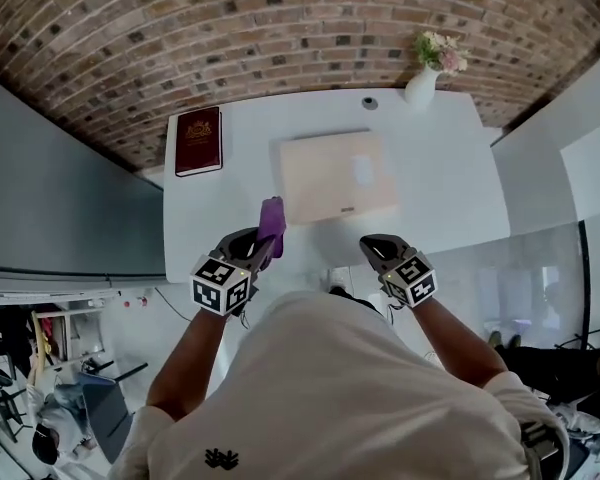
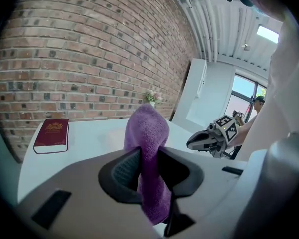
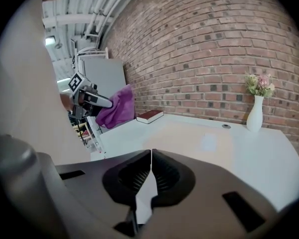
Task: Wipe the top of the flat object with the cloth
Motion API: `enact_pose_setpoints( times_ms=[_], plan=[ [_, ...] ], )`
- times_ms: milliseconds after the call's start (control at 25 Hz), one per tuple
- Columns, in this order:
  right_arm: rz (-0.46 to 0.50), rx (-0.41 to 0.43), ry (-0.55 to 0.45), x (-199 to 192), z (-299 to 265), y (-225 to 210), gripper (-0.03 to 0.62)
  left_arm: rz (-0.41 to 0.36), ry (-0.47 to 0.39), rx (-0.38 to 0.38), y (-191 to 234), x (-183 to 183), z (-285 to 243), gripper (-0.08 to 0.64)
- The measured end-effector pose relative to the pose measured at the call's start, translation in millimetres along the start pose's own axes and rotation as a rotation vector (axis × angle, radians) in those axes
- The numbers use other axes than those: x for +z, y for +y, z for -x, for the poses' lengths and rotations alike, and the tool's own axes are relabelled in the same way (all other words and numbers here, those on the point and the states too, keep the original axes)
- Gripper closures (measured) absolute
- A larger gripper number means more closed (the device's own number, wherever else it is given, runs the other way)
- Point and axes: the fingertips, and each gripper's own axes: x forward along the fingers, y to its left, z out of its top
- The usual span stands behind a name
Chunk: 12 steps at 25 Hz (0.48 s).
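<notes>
A pale beige flat board point(image 1: 338, 177) lies in the middle of the white table point(image 1: 450, 183); in the right gripper view the board point(image 3: 189, 136) shows faintly ahead. My left gripper point(image 1: 263, 241) is shut on a purple cloth point(image 1: 272, 222) and hangs above the table's near edge, just left of the board's near corner. In the left gripper view the cloth point(image 2: 148, 148) sticks up between the jaws of the left gripper point(image 2: 149, 169). My right gripper point(image 1: 372, 246) is shut with nothing in it, near the table's front edge; its jaws point(image 3: 151, 175) meet.
A dark red book point(image 1: 198, 140) lies at the table's far left. A white vase with flowers point(image 1: 426, 72) stands at the far right corner, next to a small round grommet point(image 1: 369, 102). A brick wall runs behind the table.
</notes>
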Motion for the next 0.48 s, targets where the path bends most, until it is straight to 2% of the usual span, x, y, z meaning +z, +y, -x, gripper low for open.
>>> enact_pose_setpoints(
  times_ms=[200, 480],
  plan=[
    [-0.008, -0.028, -0.008, 6.5, 7.4, 35.3, 0.561, 0.028, -0.006, -0.067, -11.8, -19.0, 27.8, 0.457],
    [-0.002, -0.084, -0.043, 10.4, 23.2, 69.9, 0.561, 0.002, -0.027, -0.112, -21.7, -37.8, 56.3, 0.457]
  ],
)
